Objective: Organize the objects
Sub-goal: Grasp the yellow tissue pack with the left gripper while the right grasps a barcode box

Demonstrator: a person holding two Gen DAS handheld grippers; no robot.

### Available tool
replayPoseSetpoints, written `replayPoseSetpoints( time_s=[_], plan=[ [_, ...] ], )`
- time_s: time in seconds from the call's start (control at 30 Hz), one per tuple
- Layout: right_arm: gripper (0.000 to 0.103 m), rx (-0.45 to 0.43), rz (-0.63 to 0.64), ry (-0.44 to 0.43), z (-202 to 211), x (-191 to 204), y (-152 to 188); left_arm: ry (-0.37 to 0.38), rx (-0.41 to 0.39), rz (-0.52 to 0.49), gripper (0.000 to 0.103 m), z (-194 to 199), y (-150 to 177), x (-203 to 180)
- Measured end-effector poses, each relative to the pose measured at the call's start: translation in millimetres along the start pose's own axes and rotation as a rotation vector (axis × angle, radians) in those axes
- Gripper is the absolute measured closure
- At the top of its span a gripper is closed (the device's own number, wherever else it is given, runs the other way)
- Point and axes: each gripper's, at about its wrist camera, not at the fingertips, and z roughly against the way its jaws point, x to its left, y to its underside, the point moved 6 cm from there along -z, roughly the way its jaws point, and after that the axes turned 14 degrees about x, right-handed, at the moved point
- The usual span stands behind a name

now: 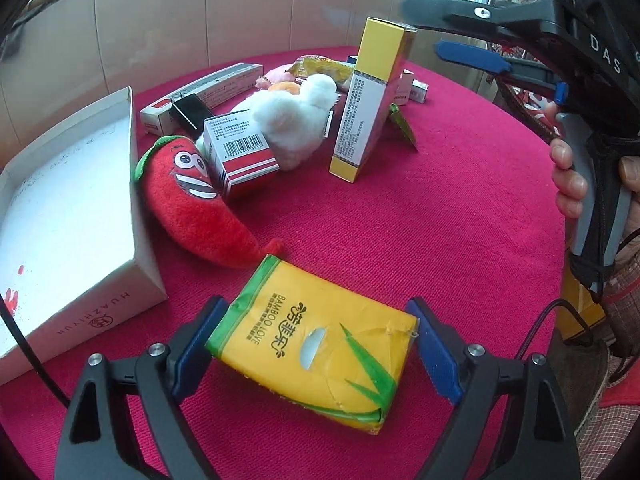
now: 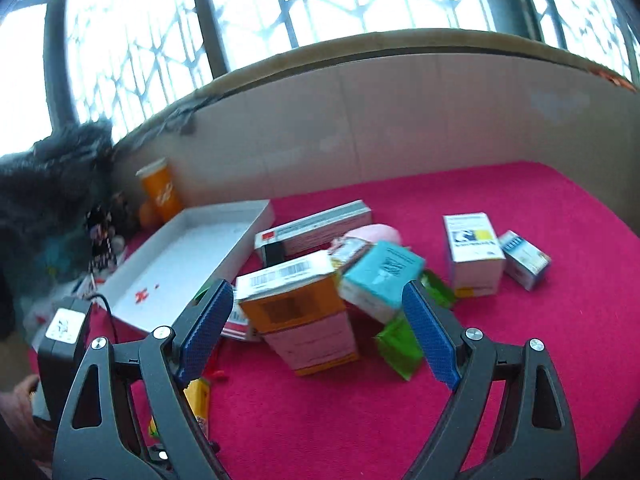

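The yellow soft tissue pack (image 1: 316, 354) is clamped between the left tongs (image 1: 316, 354), its long axis running away from them; the right tongs (image 2: 320, 332) are held apart, empty.

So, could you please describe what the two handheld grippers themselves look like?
Both are alike: the left gripper and right gripper have black skeletal fingers with silver screws and textured blue pads. The right one has a grey-and-black pistol handle, white lettering on its body, and a thin black cable.
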Motion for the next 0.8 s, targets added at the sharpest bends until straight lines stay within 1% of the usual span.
replayPoseSetpoints(
  time_s=[0.17,0.3,0.43,0.47,0.5,0.53,0.57,0.67,0.8],
  plan=[
    [0.016,0.052,0.059,0.009,-20.5,10.2,-3.4,0.011,-0.003,0.005,0.014,1.1,0.7,1.4],
    [0.016,0.098,0.096,0.042,-39.1,13.0,-2.1,0.013,-0.004,0.006,0.014,1.2,0.7,1.8],
    [0.016,0.113,0.144,0.066,-50.7,18.3,-1.5,0.034,-0.011,0.015,0.014,2.6,0.0,4.1],
    [0.018,0.113,0.151,0.068,-51.4,19.3,-0.8,0.037,-0.014,0.019,0.015,3.1,0.1,4.8],
    [0.022,0.112,0.155,0.070,-52.3,19.7,-0.1,0.038,-0.017,0.024,0.018,3.9,0.3,5.5],
    [0.035,0.115,0.155,0.076,-54.1,19.2,1.0,0.041,-0.022,0.032,0.019,4.7,0.6,7.0],
    [0.044,0.121,0.151,0.077,-55.1,17.7,2.3,0.049,-0.026,0.037,0.020,5.3,0.6,8.3],
    [0.044,0.120,0.105,0.043,-51.0,11.4,4.3,0.061,-0.037,0.052,0.021,7.0,1.0,11.3],
    [0.044,0.076,0.056,0.032,-36.6,7.1,2.8,0.034,-0.075,0.053,0.022,14.4,1.8,10.9]
  ],
)
